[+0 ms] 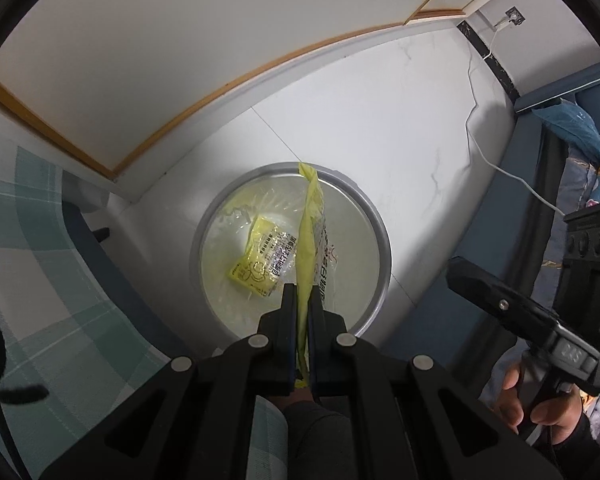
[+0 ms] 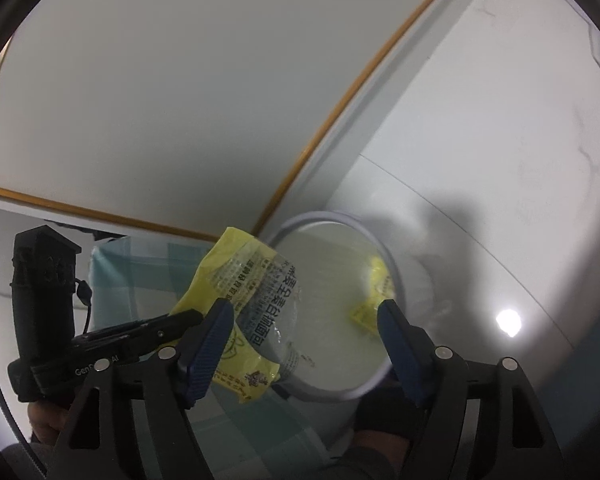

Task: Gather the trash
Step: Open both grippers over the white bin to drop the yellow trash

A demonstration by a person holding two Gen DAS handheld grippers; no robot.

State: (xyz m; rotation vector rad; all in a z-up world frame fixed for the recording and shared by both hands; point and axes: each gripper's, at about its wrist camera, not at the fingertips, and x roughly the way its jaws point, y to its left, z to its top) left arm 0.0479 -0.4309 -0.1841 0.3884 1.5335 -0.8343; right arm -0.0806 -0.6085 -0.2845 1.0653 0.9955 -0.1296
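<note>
Left tool (image 1: 301, 300) pinches a yellow wrapper (image 1: 310, 236) over the bin (image 1: 374, 240).
Right tool (image 2: 306, 320) gapes with nothing between its pads; a second wrapper (image 1: 260, 256) lies inside the bin, which stands on the white floor (image 1: 400, 120).

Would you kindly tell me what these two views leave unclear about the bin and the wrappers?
- Left wrist: the held wrapper's print is unreadable, seen edge-on in the left tool.
- Right wrist: the wrapper inside the bin is blurred, partly hidden by the right tool's finger.
- Both: the bin's outside is unseen.
</note>
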